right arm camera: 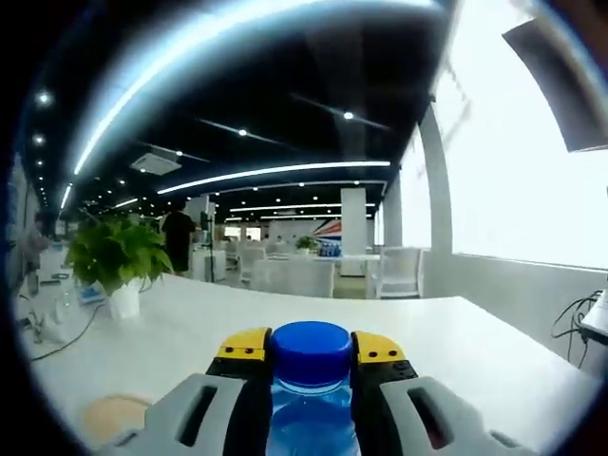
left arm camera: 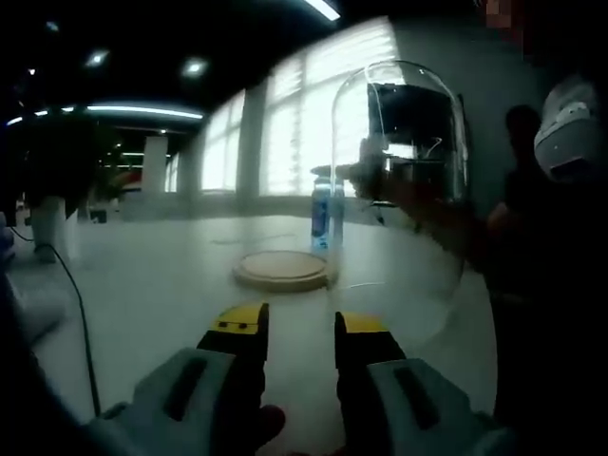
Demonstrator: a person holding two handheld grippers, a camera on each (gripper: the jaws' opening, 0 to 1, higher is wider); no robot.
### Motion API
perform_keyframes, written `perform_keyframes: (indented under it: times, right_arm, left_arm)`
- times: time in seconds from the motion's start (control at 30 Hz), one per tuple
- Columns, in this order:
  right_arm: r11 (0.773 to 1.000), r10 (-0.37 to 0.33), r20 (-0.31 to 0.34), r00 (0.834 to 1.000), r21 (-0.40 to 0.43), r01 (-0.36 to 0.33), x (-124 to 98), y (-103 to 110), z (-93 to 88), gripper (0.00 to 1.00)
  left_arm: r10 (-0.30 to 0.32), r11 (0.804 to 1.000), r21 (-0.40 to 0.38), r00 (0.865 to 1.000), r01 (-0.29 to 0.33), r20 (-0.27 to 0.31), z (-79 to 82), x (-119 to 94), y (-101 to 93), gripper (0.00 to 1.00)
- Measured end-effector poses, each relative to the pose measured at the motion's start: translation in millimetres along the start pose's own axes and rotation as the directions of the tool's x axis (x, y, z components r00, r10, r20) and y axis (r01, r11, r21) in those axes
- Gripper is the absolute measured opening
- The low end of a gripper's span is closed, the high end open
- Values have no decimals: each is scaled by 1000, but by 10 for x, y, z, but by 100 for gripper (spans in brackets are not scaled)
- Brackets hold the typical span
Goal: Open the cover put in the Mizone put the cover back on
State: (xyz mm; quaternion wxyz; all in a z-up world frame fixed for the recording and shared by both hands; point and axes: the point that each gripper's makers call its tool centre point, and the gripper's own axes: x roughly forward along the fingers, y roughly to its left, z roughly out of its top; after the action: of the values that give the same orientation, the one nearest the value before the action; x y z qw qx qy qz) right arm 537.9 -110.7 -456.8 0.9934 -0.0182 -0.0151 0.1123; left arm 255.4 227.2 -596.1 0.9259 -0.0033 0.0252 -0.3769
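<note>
A round wooden base (left arm camera: 283,269) lies on the white table (left arm camera: 161,285) ahead of my left gripper (left arm camera: 300,323), which is open and holds nothing. Right of the base rises the clear glass cover (left arm camera: 404,104), off the base; I cannot tell whether it rests on the table. The blue Mizone bottle (left arm camera: 323,217) is upright just behind the base, with the blurred right gripper (left arm camera: 372,177) at its top. In the right gripper view my right gripper (right arm camera: 312,347) is shut on the Mizone bottle (right arm camera: 312,399) just under its blue cap. The wooden base (right arm camera: 106,418) shows low on the left.
A person (left arm camera: 556,237) stands close on the right. A black cable (left arm camera: 81,313) runs over the table at the left. A potted plant (right arm camera: 119,261) stands on the table's left side, cables (right arm camera: 579,309) hang at its right edge, and chairs (right arm camera: 285,275) stand behind.
</note>
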Motion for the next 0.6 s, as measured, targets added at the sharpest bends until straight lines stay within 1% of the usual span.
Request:
perform_keyframes:
  times: [0.23, 0.27, 0.43, 0.6]
  right_arm:
    - [1000, -2, 2, 1000, -2, 2, -9, -2, 2, 25]
    - [1000, -5, -3, 1000, 11, 5, -18, 0, 1, 24]
    - [1000, -27, 10, 1000, -4, 27, 12, -14, 22, 24]
    - [999, -23, 12, 1000, -24, 24, 35, 11, 41, 24]
  left_arm:
    - [8, 1000, -12, 1000, -8, -6, -11, -1, 24, 21]
    - [10, 1000, -14, 1000, -10, -6, -12, -1, 29, 21]
    - [11, 1000, -4, 1000, -11, -12, -20, 3, 24, 21]
    - [11, 1000, -10, 1000, -11, -12, -20, 7, 26, 21]
